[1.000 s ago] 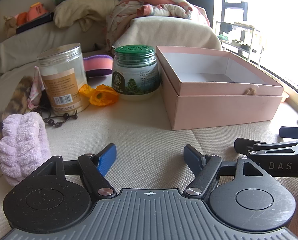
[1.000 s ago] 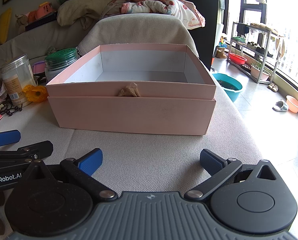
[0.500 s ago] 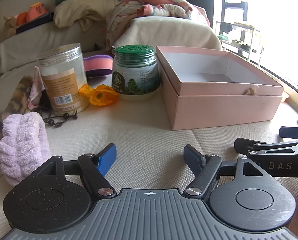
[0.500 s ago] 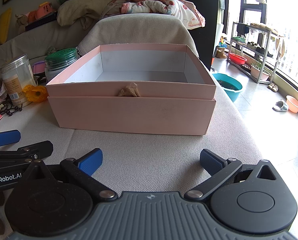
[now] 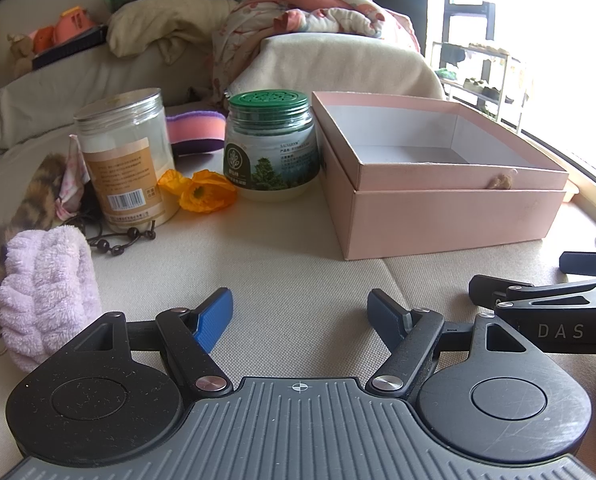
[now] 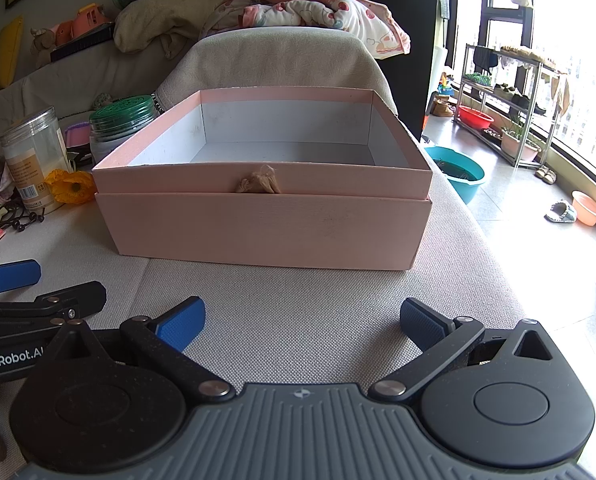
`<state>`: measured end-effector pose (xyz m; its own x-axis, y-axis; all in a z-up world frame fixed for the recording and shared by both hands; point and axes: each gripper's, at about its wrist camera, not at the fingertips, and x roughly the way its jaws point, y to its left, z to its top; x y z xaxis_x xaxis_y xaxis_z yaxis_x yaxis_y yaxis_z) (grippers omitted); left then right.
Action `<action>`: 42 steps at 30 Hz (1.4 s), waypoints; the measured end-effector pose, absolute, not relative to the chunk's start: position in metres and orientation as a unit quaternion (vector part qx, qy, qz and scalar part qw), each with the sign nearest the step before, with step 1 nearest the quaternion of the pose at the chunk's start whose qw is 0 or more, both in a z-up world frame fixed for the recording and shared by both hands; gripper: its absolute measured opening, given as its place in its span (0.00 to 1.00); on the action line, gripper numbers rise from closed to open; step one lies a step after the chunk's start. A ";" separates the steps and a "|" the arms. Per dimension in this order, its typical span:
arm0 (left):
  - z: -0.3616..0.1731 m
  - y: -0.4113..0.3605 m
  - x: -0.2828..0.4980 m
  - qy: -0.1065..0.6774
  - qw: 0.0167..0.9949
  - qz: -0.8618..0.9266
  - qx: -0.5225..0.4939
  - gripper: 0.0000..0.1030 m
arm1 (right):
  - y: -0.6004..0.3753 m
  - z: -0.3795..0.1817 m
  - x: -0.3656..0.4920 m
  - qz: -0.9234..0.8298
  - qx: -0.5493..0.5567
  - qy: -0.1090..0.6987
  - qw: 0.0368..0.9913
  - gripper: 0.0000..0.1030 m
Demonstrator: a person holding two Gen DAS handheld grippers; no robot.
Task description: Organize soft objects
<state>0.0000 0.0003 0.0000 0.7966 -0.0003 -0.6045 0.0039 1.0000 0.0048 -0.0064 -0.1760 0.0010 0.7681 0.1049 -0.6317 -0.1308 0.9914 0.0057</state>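
Jars (image 5: 272, 148) left of box (image 5: 441, 216) — towel (image 5: 46, 292) nearer.

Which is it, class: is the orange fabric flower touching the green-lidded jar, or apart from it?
Cannot tell. In the left wrist view the orange flower lies right by the green-lidded jar, petals overlapping its base, but neither contact nor gap shows plainly.

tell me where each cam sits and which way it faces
Left wrist: on the left gripper, low over the couch, facing jars, a lilac towel and the pink box; its open fingers show, the right gripper at right.
Right wrist: on the right gripper, facing the box head-on; open fingers show.
Shared: box, both jars, flower.
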 end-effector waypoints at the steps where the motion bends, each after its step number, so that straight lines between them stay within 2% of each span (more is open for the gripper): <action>1: 0.000 0.001 0.000 0.319 0.948 -0.001 0.003 0.78 | -0.176 0.001 -0.006 0.063 -0.019 0.335 0.940 1.00; 30: 0.000 0.000 0.000 0.319 0.948 -0.001 0.003 0.77 | -0.176 0.001 -0.006 0.063 -0.019 0.335 0.940 1.00; 34: 0.001 0.007 -0.004 0.313 0.949 -0.014 -0.023 0.75 | -0.176 0.000 -0.005 0.066 -0.021 0.337 0.939 1.00; 37: 0.009 0.016 -0.012 0.306 0.949 -0.051 -0.060 0.73 | -0.179 0.005 0.003 0.082 -0.028 0.365 0.927 1.00; 42: 0.038 0.045 -0.042 0.263 0.962 -0.044 -0.065 0.73 | -0.177 0.008 0.007 0.090 -0.036 0.381 0.920 1.00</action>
<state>-0.0421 0.0453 0.0377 0.8583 -0.1181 -0.4995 0.0493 0.9876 -0.1488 0.0072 -0.1774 0.0077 0.6937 0.1376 -0.7070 -0.1930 0.9812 0.0016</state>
